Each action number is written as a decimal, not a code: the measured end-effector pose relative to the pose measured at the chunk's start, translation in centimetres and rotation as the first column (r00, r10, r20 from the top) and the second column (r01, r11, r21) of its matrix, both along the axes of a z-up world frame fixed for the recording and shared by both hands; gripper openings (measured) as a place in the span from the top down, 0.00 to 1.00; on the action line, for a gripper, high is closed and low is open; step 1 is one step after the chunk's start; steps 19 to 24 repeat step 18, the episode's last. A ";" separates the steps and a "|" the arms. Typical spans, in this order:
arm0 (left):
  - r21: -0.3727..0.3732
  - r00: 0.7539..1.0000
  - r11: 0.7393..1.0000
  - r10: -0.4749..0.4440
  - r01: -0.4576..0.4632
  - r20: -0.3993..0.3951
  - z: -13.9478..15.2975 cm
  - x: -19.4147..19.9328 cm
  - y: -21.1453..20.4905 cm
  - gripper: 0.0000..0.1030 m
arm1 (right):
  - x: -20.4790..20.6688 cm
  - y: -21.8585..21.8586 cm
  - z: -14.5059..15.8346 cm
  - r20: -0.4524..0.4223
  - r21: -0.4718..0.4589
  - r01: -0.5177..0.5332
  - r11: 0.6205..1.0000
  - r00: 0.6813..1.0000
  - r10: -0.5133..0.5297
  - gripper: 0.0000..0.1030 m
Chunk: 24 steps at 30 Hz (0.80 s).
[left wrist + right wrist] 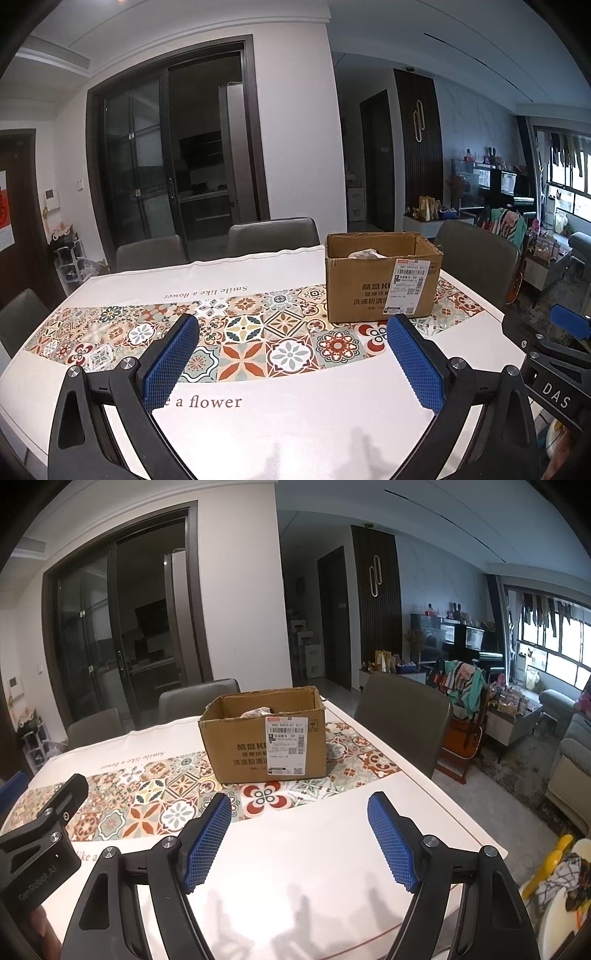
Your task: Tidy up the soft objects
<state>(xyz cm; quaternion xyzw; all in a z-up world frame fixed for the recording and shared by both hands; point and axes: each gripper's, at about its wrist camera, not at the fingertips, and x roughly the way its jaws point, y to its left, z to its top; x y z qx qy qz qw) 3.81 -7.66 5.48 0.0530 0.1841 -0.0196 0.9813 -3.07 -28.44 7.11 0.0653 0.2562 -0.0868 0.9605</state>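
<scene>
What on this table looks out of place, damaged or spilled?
Nothing stands out much. The cardboard box stands upright on the patterned tablecloth, its top open, with something pale inside that is too hidden to identify. Its flap edges look a little worn. Nothing is spilled. Both grippers, left and right, are open and hold nothing.

A brown cardboard box (264, 742), open at the top, stands on the patterned tile band of the white tablecloth (295, 849) that covers the surface, toward its far right part. A pale crumpled soft object (256, 712) lies inside the box. Grey upholstered chairs (273, 234) stand behind the surface along its far edge, and another grey chair (402, 716) stands at its right end, just beside the box. The left tongs (291, 349) and the right tongs (299, 830) hang side by side above the near part of the surface, the box well ahead of both.
</scene>
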 end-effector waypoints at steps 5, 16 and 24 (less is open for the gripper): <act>0.001 1.000 1.000 0.000 0.000 -0.001 0.0 0.0 0.0 0.00 | 0.0 0.0 0.0 -0.002 -0.002 0.001 1.000 1.000 -0.001 0.25; 0.003 1.000 1.000 -0.002 0.002 0.000 -0.2 0.0 -0.1 0.00 | 0.0 0.0 0.1 -0.003 -0.001 0.000 1.000 1.000 0.000 0.25; 0.003 1.000 1.000 -0.001 0.001 -0.001 -0.2 0.0 0.0 0.00 | 0.0 0.0 0.1 -0.003 -0.001 0.001 1.000 1.000 -0.001 0.25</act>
